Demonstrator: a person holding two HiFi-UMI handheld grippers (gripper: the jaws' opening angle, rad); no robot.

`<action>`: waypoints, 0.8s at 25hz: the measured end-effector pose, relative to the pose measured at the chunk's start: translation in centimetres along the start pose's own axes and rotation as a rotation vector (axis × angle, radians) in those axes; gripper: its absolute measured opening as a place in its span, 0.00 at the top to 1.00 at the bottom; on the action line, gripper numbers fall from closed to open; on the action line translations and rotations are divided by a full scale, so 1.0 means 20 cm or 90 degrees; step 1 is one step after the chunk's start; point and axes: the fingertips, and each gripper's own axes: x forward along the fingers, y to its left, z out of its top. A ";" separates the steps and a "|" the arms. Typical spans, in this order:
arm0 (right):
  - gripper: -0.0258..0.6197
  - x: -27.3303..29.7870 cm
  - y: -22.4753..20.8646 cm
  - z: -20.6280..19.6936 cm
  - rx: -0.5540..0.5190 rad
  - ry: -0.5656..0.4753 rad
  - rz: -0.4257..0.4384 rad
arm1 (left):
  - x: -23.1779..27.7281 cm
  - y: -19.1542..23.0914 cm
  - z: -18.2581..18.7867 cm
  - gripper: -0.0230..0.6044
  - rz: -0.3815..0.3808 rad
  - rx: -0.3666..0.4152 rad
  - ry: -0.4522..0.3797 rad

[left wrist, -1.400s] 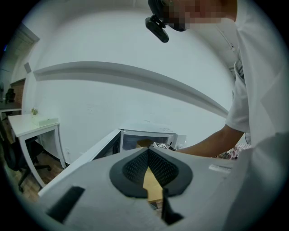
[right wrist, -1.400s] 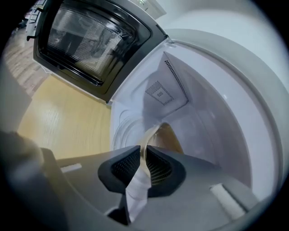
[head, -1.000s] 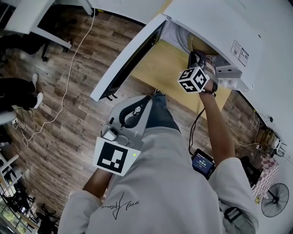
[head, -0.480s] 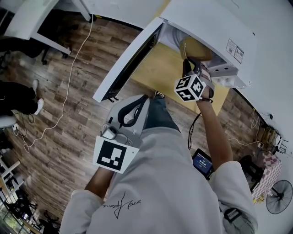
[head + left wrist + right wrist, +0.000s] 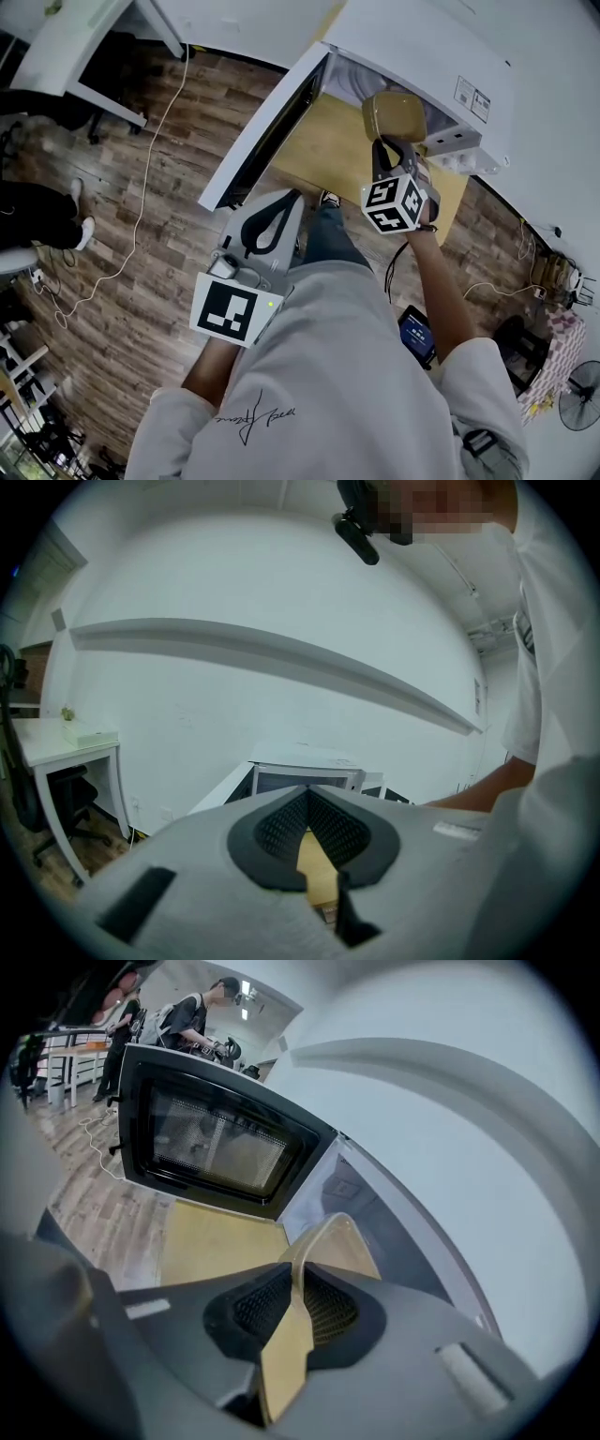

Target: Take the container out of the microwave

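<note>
A tan container (image 5: 394, 114) hangs just outside the mouth of the white microwave (image 5: 427, 42), above the yellow table top (image 5: 323, 150). My right gripper (image 5: 386, 152) is shut on its near rim; in the right gripper view the thin tan wall (image 5: 330, 1241) is pinched between the pads of the right gripper (image 5: 293, 1290). The microwave door (image 5: 267, 122) stands wide open to the left. My left gripper (image 5: 284, 201) is held near the person's body, away from the microwave, its tips together and nothing between them (image 5: 307, 794).
The open door (image 5: 214, 1138) juts out over the wooden floor. A white cable (image 5: 141, 169) trails across the floor, a white desk (image 5: 70, 42) stands at the upper left. A small screen device (image 5: 417, 333) and a fan (image 5: 577, 408) sit at the lower right.
My right gripper has drawn back from the microwave cavity toward the person and risen a little, bringing the tan container out into view. The left gripper stays where it was.
</note>
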 end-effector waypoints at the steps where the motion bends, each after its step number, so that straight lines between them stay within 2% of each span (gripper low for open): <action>1: 0.87 -0.02 0.01 0.00 0.007 0.000 0.003 | -0.01 0.00 0.00 0.97 -0.002 0.001 -0.001; 6: 0.87 -0.14 0.06 0.00 0.046 -0.006 0.012 | -0.04 0.00 -0.03 0.97 -0.020 0.022 0.012; 12: 0.87 -0.28 0.09 0.01 0.098 -0.021 0.018 | -0.06 0.00 -0.03 0.97 -0.024 0.014 0.007; 17: 0.87 -0.39 0.13 0.00 0.170 -0.042 0.048 | -0.08 -0.04 -0.02 0.97 -0.042 0.001 -0.001; 20: 0.87 -0.46 0.16 0.01 0.189 -0.052 0.052 | -0.10 -0.05 -0.01 0.97 -0.044 0.000 -0.003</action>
